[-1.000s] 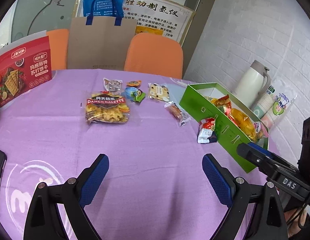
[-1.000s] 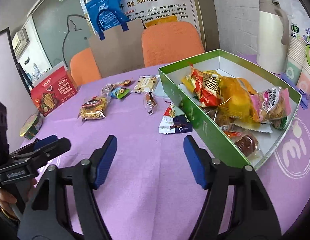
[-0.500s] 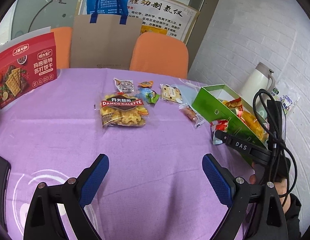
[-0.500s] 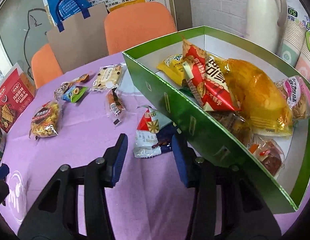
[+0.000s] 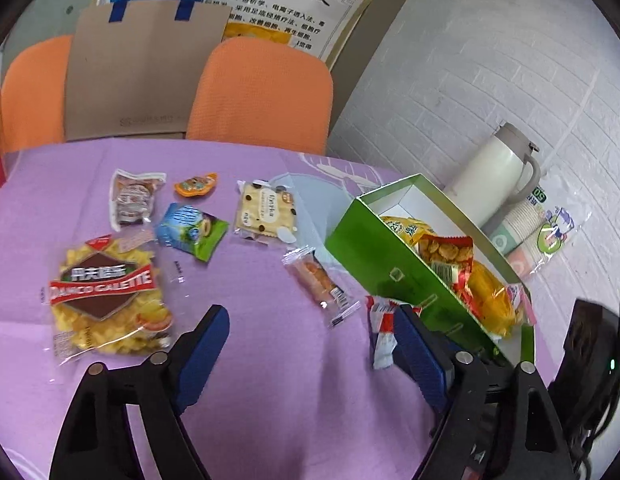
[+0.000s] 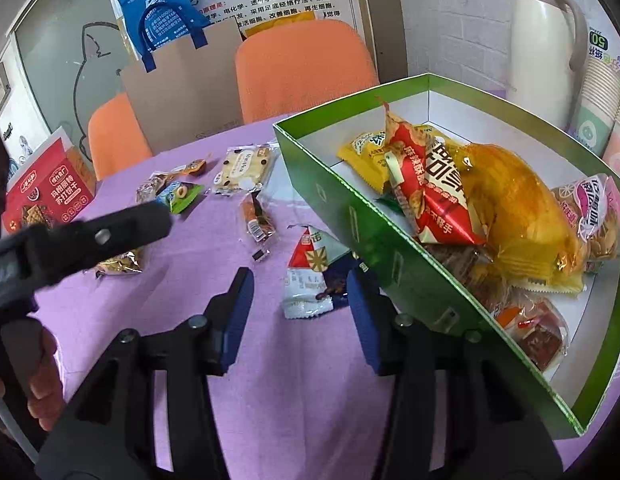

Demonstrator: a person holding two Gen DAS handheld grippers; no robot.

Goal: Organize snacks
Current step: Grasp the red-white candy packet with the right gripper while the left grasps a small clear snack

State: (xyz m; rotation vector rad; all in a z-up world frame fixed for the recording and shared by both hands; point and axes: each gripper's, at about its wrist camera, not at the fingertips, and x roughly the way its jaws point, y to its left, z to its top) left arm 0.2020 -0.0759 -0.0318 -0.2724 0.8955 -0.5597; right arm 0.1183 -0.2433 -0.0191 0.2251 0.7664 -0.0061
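Blue-padded fingers (image 6: pixel 236 312) of the right gripper (image 6: pixel 300 312) stand apart, unclosed, low over the purple table (image 6: pixel 246 408), with a small red, white and dark snack packet (image 6: pixel 310 276) lying flat just beyond the gap between them and not gripped. That packet rests against the outer wall of the green box (image 6: pixel 394 248), which sits at the right and holds several snacks: a red bag (image 6: pixel 430 200), a yellow-orange bag (image 6: pixel 518 216), a yellow packet (image 6: pixel 370 152) and a pink-labelled biscuit pack (image 6: pixel 598 220). In the left wrist view, the left gripper (image 5: pixel 310 348) is also spread wide and holds nothing; its right finger is just beside the same small packet (image 5: pixel 380 332). Further out on the table lie a Danco Galette bag (image 5: pixel 106 300), a long clear-wrapped bar (image 5: pixel 320 280), a blue and green packet (image 5: pixel 190 230), a square cracker pack (image 5: pixel 266 210), a small clear-wrapped packet (image 5: pixel 132 198) and an orange jelly cup (image 5: pixel 196 184), all outside the box. Beyond the table edge stand two orange chairs (image 5: pixel 262 96) with a brown paper bag (image 5: pixel 142 68) between them, and a white thermos (image 5: pixel 494 168) with a sleeve of paper cups (image 5: pixel 538 228) sits by the brick wall.
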